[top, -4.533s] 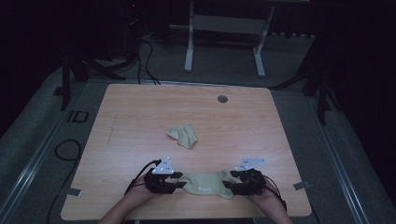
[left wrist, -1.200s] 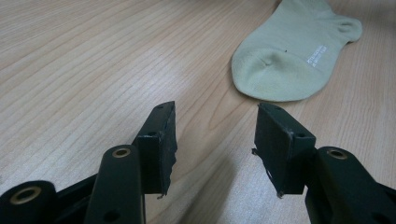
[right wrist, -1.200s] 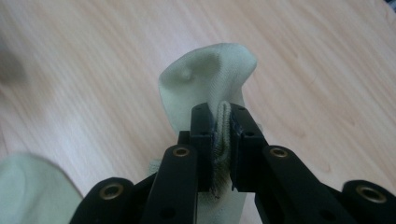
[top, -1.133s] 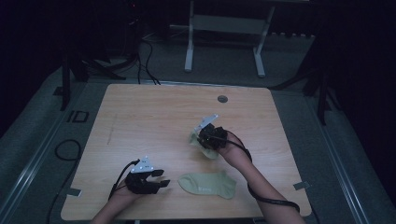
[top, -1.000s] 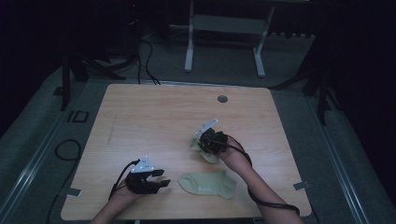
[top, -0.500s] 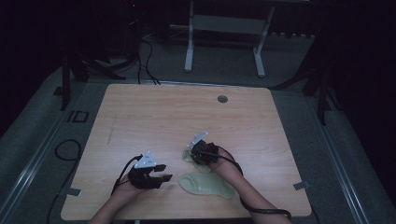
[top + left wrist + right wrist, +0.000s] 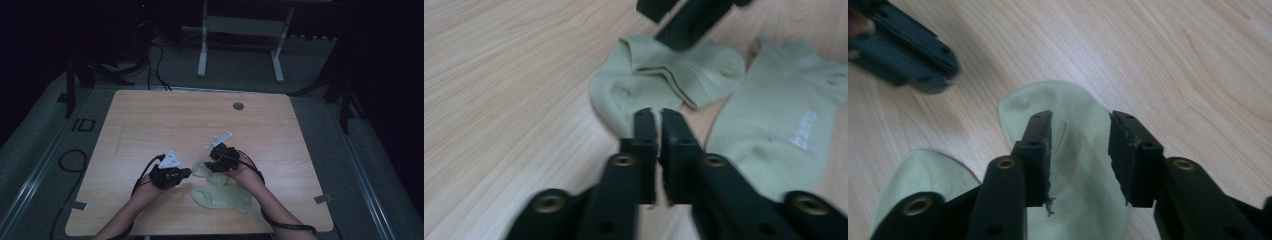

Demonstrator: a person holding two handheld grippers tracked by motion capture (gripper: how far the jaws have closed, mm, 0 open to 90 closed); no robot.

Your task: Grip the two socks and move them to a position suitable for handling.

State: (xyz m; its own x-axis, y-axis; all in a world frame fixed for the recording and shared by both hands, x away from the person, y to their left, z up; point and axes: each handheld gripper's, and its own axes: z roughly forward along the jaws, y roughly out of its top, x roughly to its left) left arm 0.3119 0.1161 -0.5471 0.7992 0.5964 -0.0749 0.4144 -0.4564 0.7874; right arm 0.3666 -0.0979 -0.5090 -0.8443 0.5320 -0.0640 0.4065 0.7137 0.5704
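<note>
Two pale green socks lie near the front of the wooden table. One sock lies flat. The other, folded sock rests just behind it. My right gripper hovers over the folded sock; its jaws have just been opening, and the cloth lies under the gap, not pinched. My left gripper has just closed, and its tips sit at that sock's near edge. I see no cloth between them.
A round grommet hole sits near the table's far edge. A white desk frame stands on the floor behind. Cables trail on the floor at the left. The table's far and left parts are bare wood.
My right gripper brought the folded sock from mid-table to beside the flat sock and opened over it. My left gripper moved right toward it and shut.
</note>
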